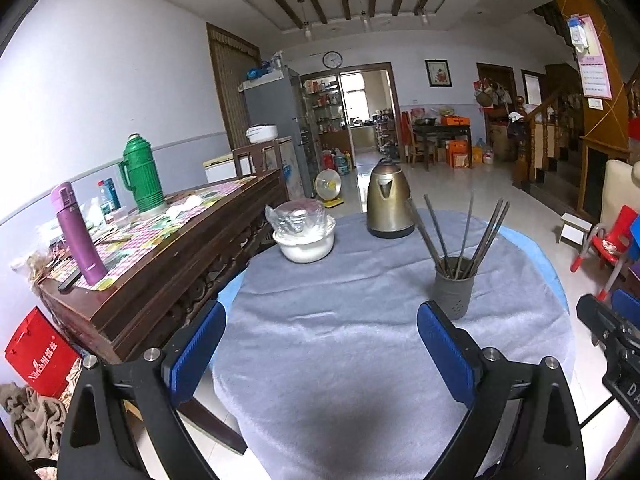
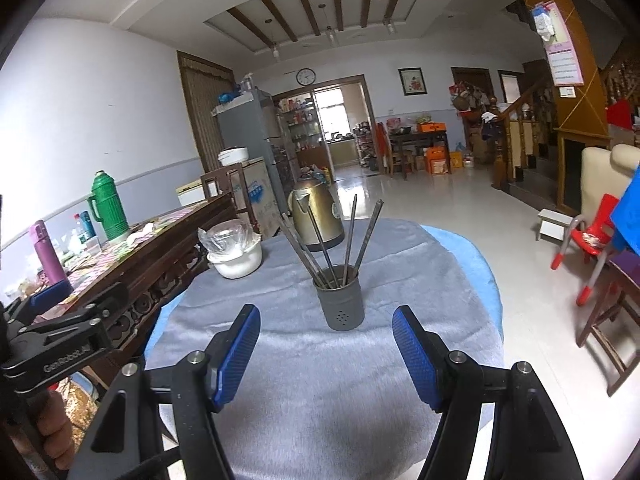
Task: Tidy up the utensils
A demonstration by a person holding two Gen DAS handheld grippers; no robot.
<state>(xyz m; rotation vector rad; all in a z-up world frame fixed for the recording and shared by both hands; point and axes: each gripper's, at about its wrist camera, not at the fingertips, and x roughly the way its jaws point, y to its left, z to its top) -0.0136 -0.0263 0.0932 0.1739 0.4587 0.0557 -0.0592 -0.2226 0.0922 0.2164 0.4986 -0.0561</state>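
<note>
My left view catches the whole long dark wood sideboard (image 1: pixel 168 248) with the purple flask (image 1: pixel 78 236); my right view crops that but shows my hand (image 2: pixel 50 420) on the other tool. The round table wears a fuzzy grey cloth (image 2: pixel 320 380). A brassy kettle (image 1: pixel 389 200) sits at its far edge, a white bowl (image 1: pixel 306 244) under crinkly plastic at the left edge. The grey holder (image 2: pixel 343 298), a perforated cylinder, stands mid-table with thin metal chopsticks (image 2: pixel 352 236) fanning out. My left tongs (image 1: pixel 320 344) and right tongs (image 2: pixel 326 352) are both spread, empty.
</note>
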